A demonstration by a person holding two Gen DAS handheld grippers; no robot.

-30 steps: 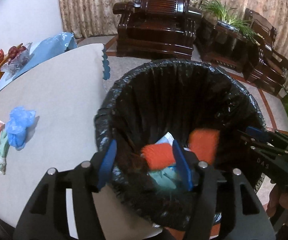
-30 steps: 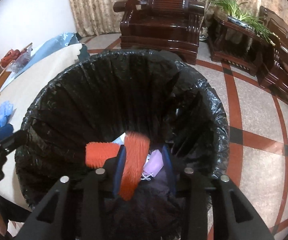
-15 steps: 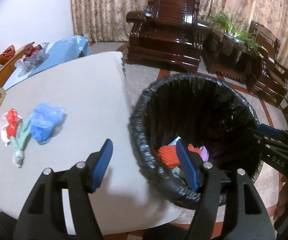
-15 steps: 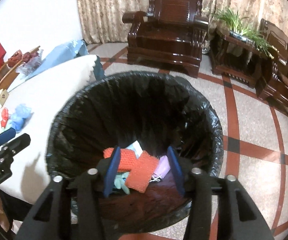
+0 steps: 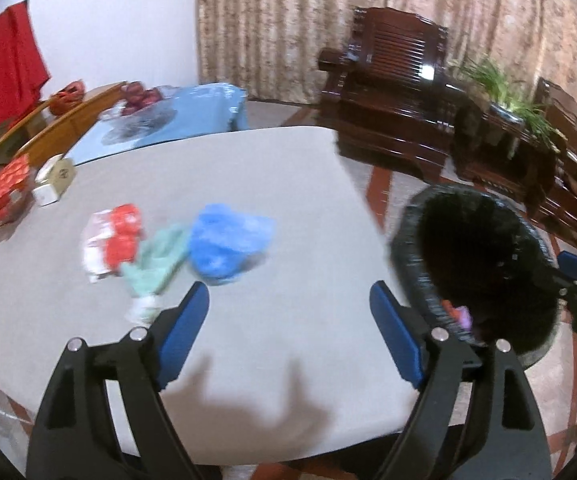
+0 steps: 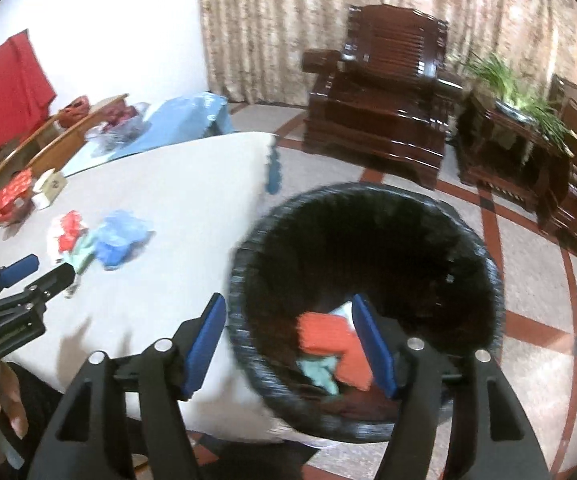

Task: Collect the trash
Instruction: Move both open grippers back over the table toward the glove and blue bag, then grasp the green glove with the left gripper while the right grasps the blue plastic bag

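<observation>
Jaws opening, empty; blue bag (image 5: 228, 246) ahead, blurred.

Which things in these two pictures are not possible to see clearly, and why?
- Bin contents: right wrist view shows orange pieces on top; the dark depth and the right tool hide the rest.
- Bin in left wrist view: near rim covers almost all inside.
- Table trash: motion blur; the kinds of items are unclear.
- Small box: print too small.

Grey table (image 5: 280, 184) — blue bag (image 5: 228, 244), green scrap (image 5: 156, 264), red-white wrapper (image 5: 112, 240) (touching), small box (image 5: 54, 184)
</observation>
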